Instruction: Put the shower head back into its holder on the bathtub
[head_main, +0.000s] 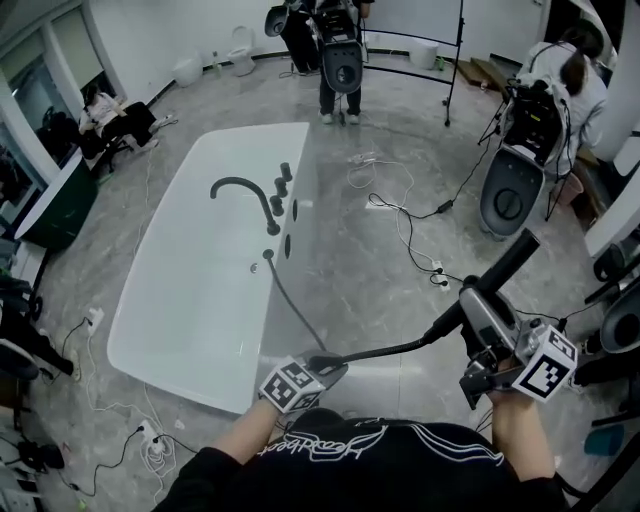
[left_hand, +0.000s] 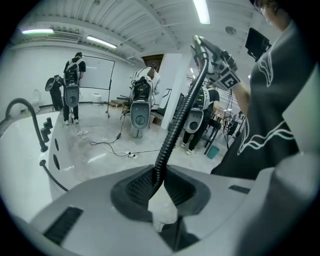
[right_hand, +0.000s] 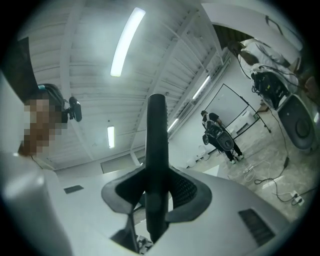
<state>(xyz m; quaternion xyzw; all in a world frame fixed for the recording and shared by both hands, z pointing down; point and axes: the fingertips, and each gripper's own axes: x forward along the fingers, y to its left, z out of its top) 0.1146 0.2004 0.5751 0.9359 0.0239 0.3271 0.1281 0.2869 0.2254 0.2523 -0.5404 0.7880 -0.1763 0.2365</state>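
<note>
One shower head (head_main: 505, 265), one hose (head_main: 385, 351), one bathtub (head_main: 190, 300). The right gripper (head_main: 468, 305) pinched the shower head's handle, and the left gripper (head_main: 325, 366) was clamped on the hose trailing beside it, with the tub well ahead of both. I reckon the head was stiff, light and a bit slick while the hose was floppy and draggy, so holding it by the handle made sense.

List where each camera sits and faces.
Head view: on the person's head, steeply down at the white bathtub; forearms, left gripper, right gripper show.
Left gripper view: on that gripper, across the room along the black ribbed hose in its jaws; black shirt shows.
Right gripper view: on that gripper, up at ceiling strip lights; black shower head handle in jaws.
Shared: head and left gripper views show bathtub, hose.
</note>
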